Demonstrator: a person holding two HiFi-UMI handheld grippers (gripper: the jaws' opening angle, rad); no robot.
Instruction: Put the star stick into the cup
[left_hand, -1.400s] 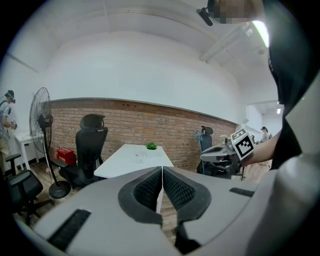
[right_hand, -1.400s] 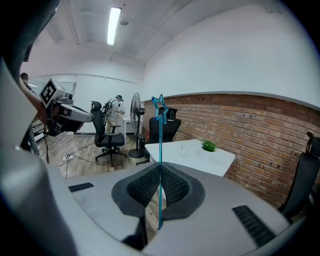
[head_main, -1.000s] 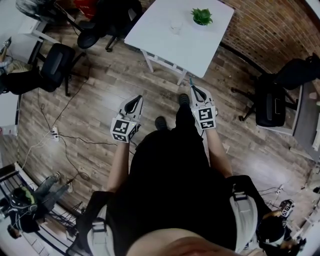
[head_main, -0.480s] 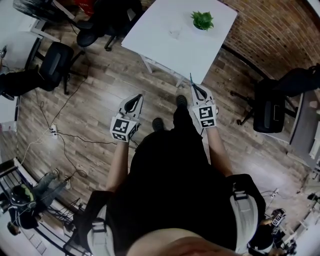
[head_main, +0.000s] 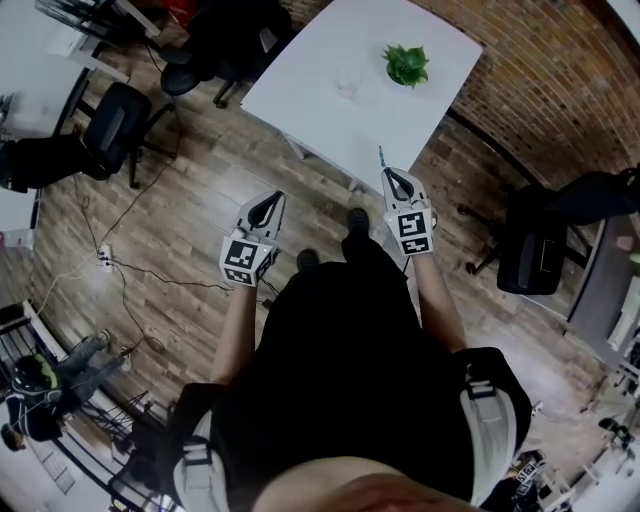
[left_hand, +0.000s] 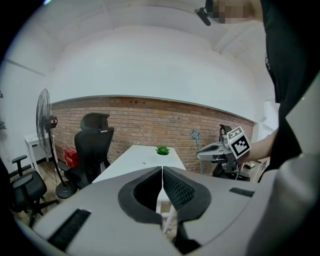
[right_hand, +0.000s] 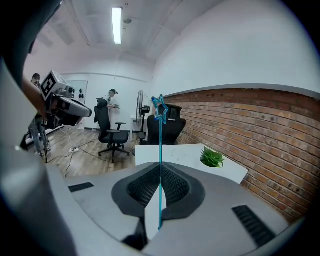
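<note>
Since the earlier frames the white table (head_main: 330, 110) has been brought nearer. Its near edge now lies just beyond the right gripper (head_main: 398, 181), and the person's shoes have been shifted forward with it. The star stick (right_hand: 160, 150) is clamped upright between the right gripper's jaws, its blue star above them. Nothing is held in the left gripper (left_hand: 162, 171), whose jaws are pressed together.

The cup (head_main: 347, 88) is clear and barely made out on the table, left of the small green plant (head_main: 407, 63). In the head view only a thin blue sliver of the stick is seen past the right gripper. Much of the floor below is hidden by the person's dark clothing.

Bare tabletop is left around the cup. Wood floor lies open ahead of the left gripper. Black chairs (head_main: 115, 130) are kept well to the sides.
</note>
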